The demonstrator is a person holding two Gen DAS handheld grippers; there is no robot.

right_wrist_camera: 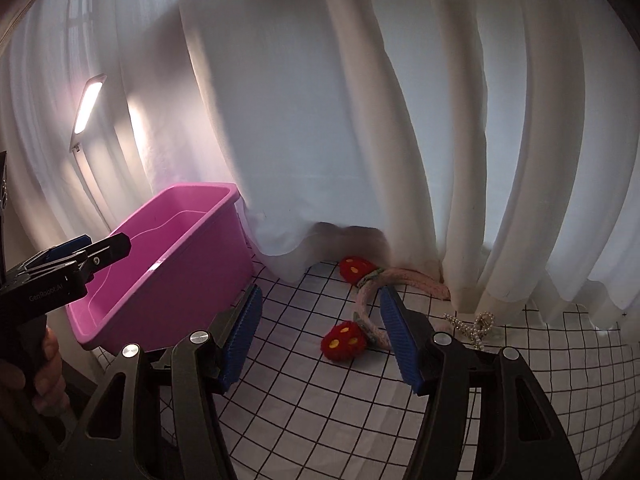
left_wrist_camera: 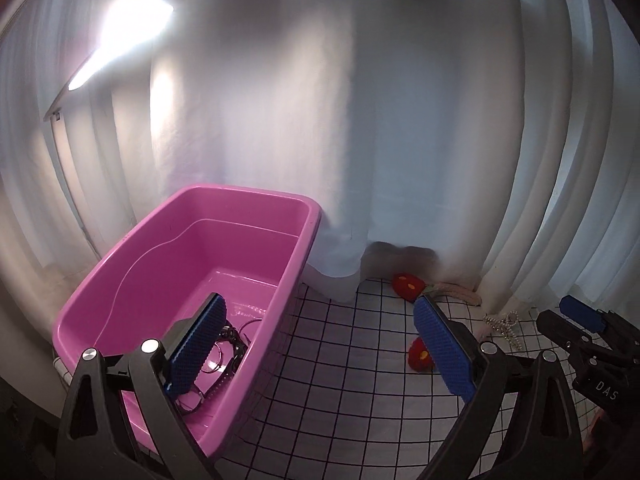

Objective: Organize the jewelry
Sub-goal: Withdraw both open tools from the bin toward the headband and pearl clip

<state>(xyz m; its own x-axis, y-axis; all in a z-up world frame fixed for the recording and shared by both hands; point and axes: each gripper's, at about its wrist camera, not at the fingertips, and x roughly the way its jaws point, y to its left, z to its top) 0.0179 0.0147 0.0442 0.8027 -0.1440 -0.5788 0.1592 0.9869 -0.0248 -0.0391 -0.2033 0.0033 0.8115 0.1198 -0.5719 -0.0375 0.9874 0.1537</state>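
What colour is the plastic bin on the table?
Pink. The bin shows best in the left wrist view, where its inside is visible too.

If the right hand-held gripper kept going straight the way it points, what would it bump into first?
Most likely the pink headband with red pom-poms on the checked cloth, which lies straight ahead between the open fingers of the right hand-held gripper. Nothing sits nearer, though depth is hard to judge in this view.

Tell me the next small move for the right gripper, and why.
Probably ease the right gripper forward and down onto the headband. Its jaws are open and empty, the headband lies just ahead on the cloth, and the bin already holds some jewelry.
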